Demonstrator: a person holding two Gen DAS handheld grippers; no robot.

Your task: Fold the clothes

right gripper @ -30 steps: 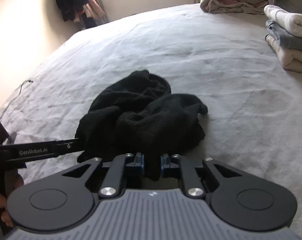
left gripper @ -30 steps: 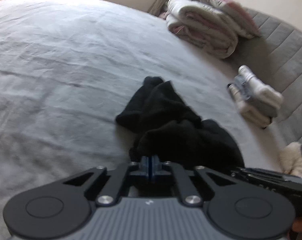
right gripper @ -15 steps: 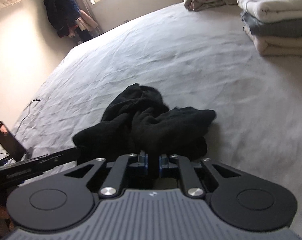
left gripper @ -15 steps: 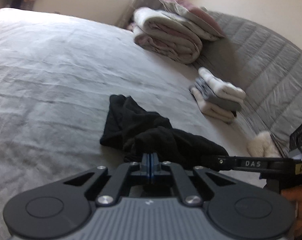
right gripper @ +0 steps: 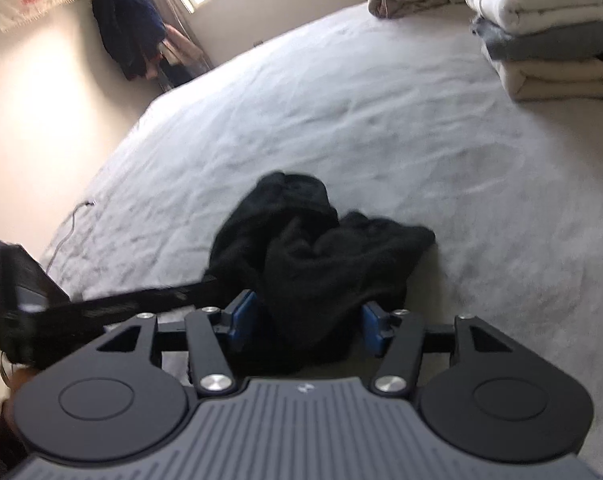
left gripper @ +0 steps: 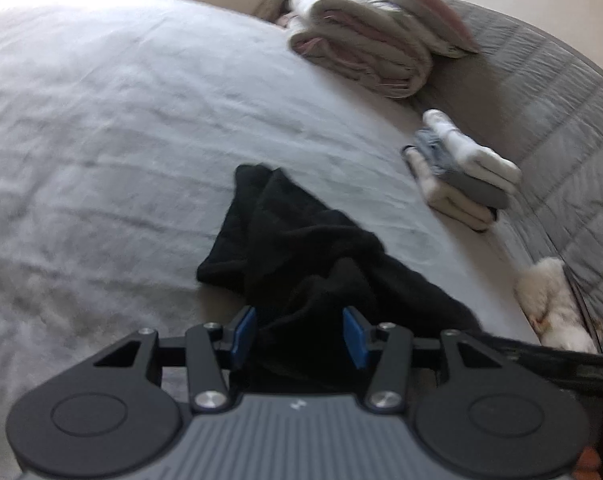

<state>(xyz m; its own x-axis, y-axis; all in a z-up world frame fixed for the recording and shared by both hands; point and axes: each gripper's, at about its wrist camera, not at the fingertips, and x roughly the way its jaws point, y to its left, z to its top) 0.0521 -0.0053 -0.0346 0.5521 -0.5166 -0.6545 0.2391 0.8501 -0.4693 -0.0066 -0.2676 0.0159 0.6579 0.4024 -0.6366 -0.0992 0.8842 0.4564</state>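
A crumpled black garment (left gripper: 301, 248) lies in a heap on the pale grey bed sheet (left gripper: 101, 128). My left gripper (left gripper: 299, 334) is at its near edge, jaws opening, with black cloth lying loose between the blue pads (left gripper: 243, 334). In the right wrist view the same garment (right gripper: 321, 256) sits just ahead of my right gripper (right gripper: 306, 322). Its jaws are opening too, and a fold of cloth lies between them without being pinched. The left gripper's body (right gripper: 29, 308) shows at that view's left edge, its finger reaching toward the heap.
A stack of folded clothes (left gripper: 461, 176) (right gripper: 549, 40) sits by the grey quilted headboard (left gripper: 541, 100). A folded duvet (left gripper: 361, 48) lies behind it. A white fluffy item (left gripper: 549, 300) rests at the bed's edge. Dark clothes (right gripper: 129, 40) hang near the window.
Both grippers were shut on the black garment and now stand open, so the cloth has been let go. The heap has settled on the sheet.
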